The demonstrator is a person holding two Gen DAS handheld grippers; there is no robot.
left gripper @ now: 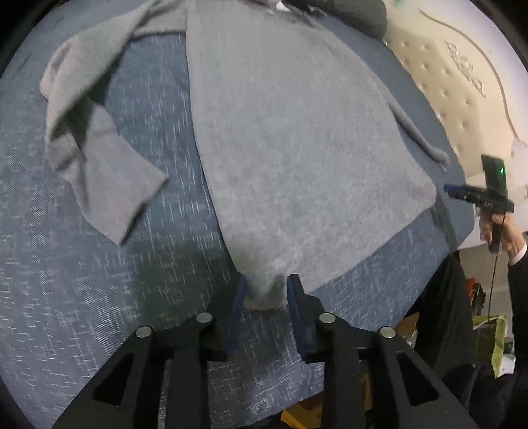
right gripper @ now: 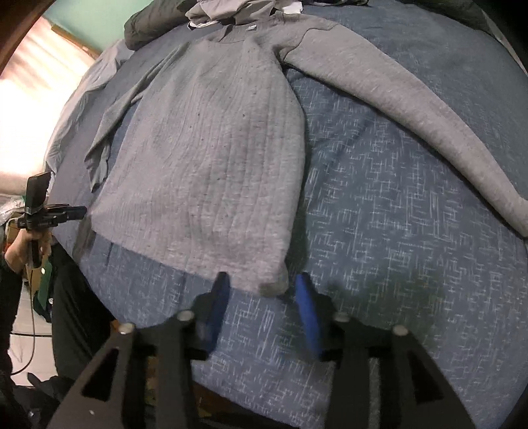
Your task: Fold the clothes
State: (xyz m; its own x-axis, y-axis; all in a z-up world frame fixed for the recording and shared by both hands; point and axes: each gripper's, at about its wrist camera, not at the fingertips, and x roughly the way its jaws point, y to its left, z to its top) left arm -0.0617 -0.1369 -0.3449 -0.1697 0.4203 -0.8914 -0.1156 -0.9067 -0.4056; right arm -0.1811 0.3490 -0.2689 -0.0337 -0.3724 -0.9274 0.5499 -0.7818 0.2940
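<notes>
A grey long-sleeved sweater (left gripper: 297, 132) lies flat on the blue bed cover (left gripper: 99, 297), hem toward me. In the left wrist view my left gripper (left gripper: 265, 290) has the sweater's hem corner bunched between its blue fingers. The left sleeve (left gripper: 92, 138) lies crumpled to the left. In the right wrist view the sweater (right gripper: 204, 165) shows with its other hem corner (right gripper: 274, 285) between the spread blue fingers of my right gripper (right gripper: 262, 290). Its long sleeve (right gripper: 412, 112) stretches out to the right.
A pile of other clothes (right gripper: 231, 10) lies past the collar at the far end. The bed's near edge (right gripper: 231, 396) is just under the grippers. A cream quilted mattress (left gripper: 462, 82) stands beyond the bed. Each view shows the other hand-held gripper at its side (left gripper: 478, 198) (right gripper: 43, 214).
</notes>
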